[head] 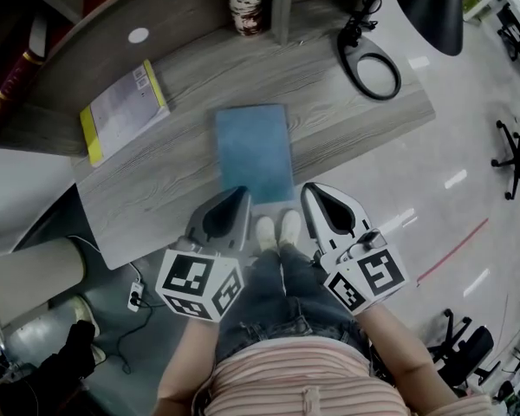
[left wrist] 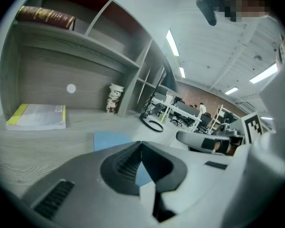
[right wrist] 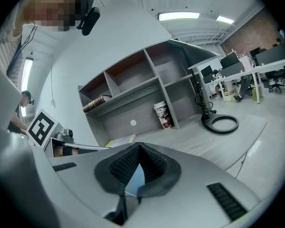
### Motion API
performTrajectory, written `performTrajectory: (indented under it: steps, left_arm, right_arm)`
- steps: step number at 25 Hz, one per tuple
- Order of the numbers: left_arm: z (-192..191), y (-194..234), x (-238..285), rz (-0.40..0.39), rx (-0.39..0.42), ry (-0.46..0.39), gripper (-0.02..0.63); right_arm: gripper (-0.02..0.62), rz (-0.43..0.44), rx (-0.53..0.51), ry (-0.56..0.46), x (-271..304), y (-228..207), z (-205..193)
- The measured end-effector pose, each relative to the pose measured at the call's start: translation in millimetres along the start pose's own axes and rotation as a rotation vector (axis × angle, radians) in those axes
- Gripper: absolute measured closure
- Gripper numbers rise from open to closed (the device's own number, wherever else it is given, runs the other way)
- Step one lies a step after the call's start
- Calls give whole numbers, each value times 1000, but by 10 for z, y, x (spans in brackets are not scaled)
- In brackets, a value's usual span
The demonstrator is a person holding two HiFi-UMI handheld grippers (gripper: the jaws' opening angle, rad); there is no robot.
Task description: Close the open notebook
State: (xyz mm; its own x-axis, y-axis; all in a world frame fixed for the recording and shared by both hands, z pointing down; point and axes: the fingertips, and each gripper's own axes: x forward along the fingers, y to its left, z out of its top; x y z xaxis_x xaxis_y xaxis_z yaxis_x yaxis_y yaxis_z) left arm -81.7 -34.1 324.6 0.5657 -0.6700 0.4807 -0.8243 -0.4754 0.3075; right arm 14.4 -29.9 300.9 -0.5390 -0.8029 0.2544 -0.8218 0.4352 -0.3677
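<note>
Lying flat on the grey wood-grain counter (head: 156,189), the blue notebook (head: 254,152) is closed, its plain cover facing up. Its long sides run from near to far, and its near short end sits right at the counter's near edge, about midway along it.

The left tongs (head: 242,192) are clenched, tips pressed together with nothing between them. In the head view the tips show over the notebook's near left corner; whether they touch the cover cannot be told. The right tongs (head: 309,190) are clenched too and also empty, with their tips just beside the notebook's near right corner. The 2 tongs are side by side, both pointing toward the far side, with the notebook's near end between them.

To the far left of the notebook, well apart from it, a yellow-edged book (head: 124,109) lies at an angle on the counter. A paper cup (head: 245,1) stands at the far edge, against an upright of the shelf unit (left wrist: 85,46), and a red-brown book (left wrist: 46,17) lies on an upper shelf at the left. A black lamp (head: 433,7) with a ring foot occupies the counter's far right corner. Below the near edge, the person's 2 pale shoes (head: 266,230) show between the tongs.
</note>
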Motion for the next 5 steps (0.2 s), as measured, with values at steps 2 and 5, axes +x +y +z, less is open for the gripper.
performTrajectory:
  steps: [2, 5]
  left_arm:
    - [20, -29, -21, -2, 4, -8, 594]
    - [40, -76, -53, -6, 9, -14, 594]
  right_arm:
    - [588, -10, -5, -11, -46, -18, 36]
    - [588, -29, -9, -27, -123, -46, 87]
